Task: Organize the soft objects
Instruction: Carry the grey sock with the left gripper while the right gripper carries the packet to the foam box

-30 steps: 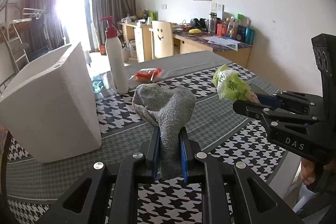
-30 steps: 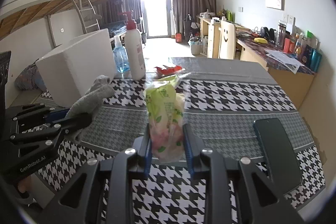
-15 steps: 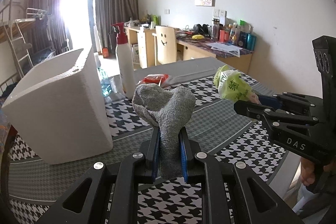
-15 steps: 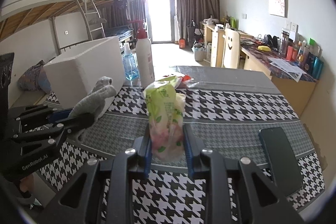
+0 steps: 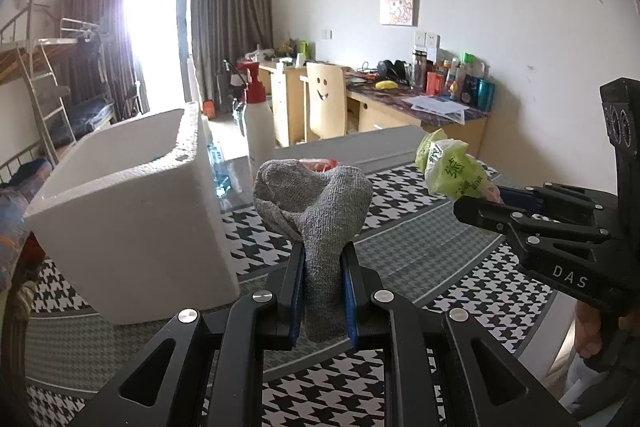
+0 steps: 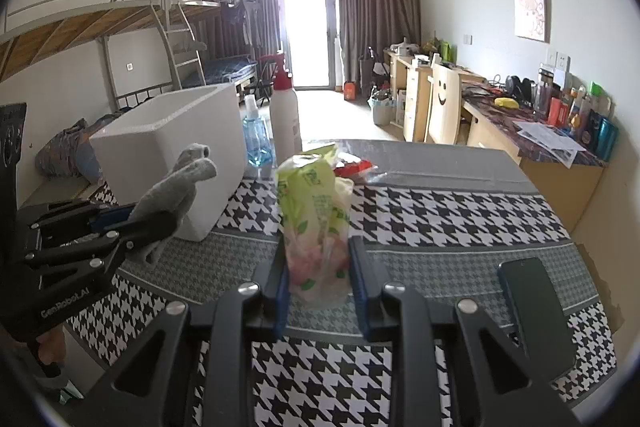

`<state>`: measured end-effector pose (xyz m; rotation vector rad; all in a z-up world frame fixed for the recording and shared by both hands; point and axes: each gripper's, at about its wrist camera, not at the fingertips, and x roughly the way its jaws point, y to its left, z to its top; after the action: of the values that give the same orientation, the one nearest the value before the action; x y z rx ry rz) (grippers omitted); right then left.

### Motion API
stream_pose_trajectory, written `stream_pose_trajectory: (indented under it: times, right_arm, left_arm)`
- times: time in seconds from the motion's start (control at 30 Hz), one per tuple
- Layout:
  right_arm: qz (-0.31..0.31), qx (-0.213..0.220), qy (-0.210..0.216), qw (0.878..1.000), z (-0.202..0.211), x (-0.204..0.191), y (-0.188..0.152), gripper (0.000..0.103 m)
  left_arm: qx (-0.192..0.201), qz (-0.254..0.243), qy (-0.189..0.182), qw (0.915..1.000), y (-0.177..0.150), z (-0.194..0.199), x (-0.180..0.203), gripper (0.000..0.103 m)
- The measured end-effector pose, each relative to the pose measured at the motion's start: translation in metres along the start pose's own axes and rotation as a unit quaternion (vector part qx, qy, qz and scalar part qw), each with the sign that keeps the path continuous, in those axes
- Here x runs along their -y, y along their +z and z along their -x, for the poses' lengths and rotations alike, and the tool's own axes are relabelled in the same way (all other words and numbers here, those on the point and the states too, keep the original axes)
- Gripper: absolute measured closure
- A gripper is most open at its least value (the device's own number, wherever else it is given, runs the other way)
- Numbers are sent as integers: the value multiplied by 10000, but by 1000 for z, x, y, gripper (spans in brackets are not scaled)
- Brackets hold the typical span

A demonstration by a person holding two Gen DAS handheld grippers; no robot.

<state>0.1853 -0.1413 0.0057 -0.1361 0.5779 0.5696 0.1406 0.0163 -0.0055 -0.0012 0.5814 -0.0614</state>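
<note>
You are gripping a grey sock [image 5: 316, 211] in the left gripper [image 5: 322, 291] and a green packet [image 6: 314, 219] in the right gripper [image 6: 320, 291], both clear of the table [image 6: 440, 219]; both are looking light and squashy; you are pinching low, beside the white box [image 5: 132, 211].

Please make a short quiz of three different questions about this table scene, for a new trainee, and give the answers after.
1. True or false: the left gripper is shut on the grey sock.
2. What does the right gripper hold? A) a phone B) a green plastic packet C) a spray bottle
3. Fill in: the dark phone lies flat on the ____-patterned tablecloth.

Key: 1 true; 2 B; 3 houndstooth. The white foam box stands open-topped on the table, on the sock's side.
</note>
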Motion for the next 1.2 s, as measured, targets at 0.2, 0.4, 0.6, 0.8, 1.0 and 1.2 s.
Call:
stream_pose_trajectory:
  times: [0.2, 0.4, 0.6, 0.8, 1.0, 1.2]
  right_arm:
    - [27, 87, 24, 10000, 2, -4, 9, 72]
    - [100, 167, 63, 9998, 3, -10, 17, 72]
    - [129, 252, 66, 9996, 3, -13, 25, 72]
    - [121, 325, 114, 9993, 5, -16, 32, 72]
    - [185, 399, 164, 9989, 9, -21, 37, 72]
    - [246, 475, 219, 9983, 10, -23, 43, 72]
  left_arm:
    - [77, 26, 30, 10000, 3, 5, -7, 85]
    - [186, 72, 61, 9998, 9, 10, -14, 85]
    - [352, 47, 119, 9993, 18, 17, -18, 85]
    - [463, 122, 163, 9987, 23, 23, -27, 85]
    - [554, 100, 172, 9983, 27, 28, -30, 85]
    - [668, 67, 224, 9975, 31, 34, -32, 85]
